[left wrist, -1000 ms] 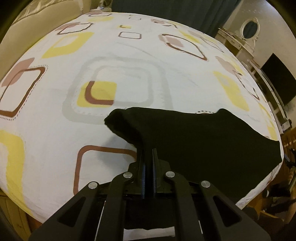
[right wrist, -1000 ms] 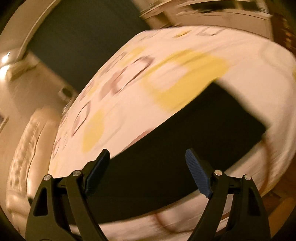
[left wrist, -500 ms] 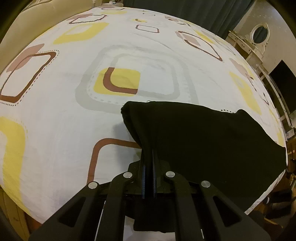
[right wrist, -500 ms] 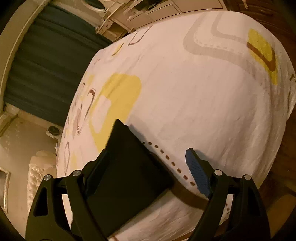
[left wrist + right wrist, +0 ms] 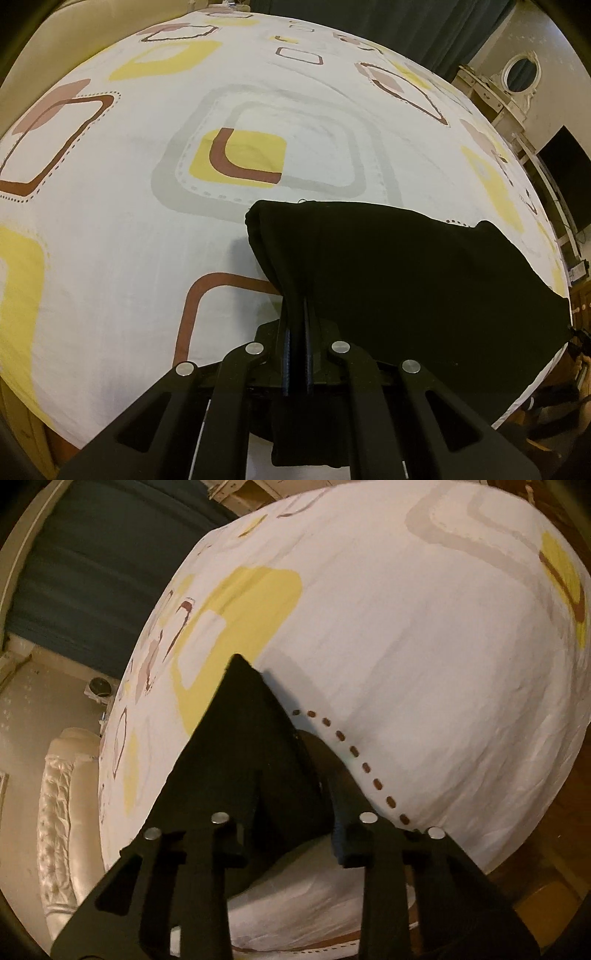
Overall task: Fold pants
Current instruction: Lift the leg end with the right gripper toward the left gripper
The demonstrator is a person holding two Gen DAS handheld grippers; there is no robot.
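Note:
The black pants (image 5: 406, 273) lie on the patterned bed sheet (image 5: 110, 229) near its front edge, stretching to the right. My left gripper (image 5: 295, 314) is shut on their left end and holds that end lifted, with cloth hanging below the fingers. In the right wrist view a pointed corner of the pants (image 5: 243, 731) lies between the fingers of my right gripper (image 5: 295, 797), whose jaws have narrowed around the cloth; whether they pinch it is hard to tell.
The sheet (image 5: 424, 646) drops over the bed edge at the lower right. A cream padded headboard (image 5: 62, 812) and dark curtains (image 5: 92, 561) stand behind. A dresser with an oval mirror (image 5: 521, 70) and a dark screen (image 5: 565, 173) stand at the right.
My right gripper swung to the pants' corner and its jaws closed in around it. My left gripper kept its hold and shifted the lifted end slightly.

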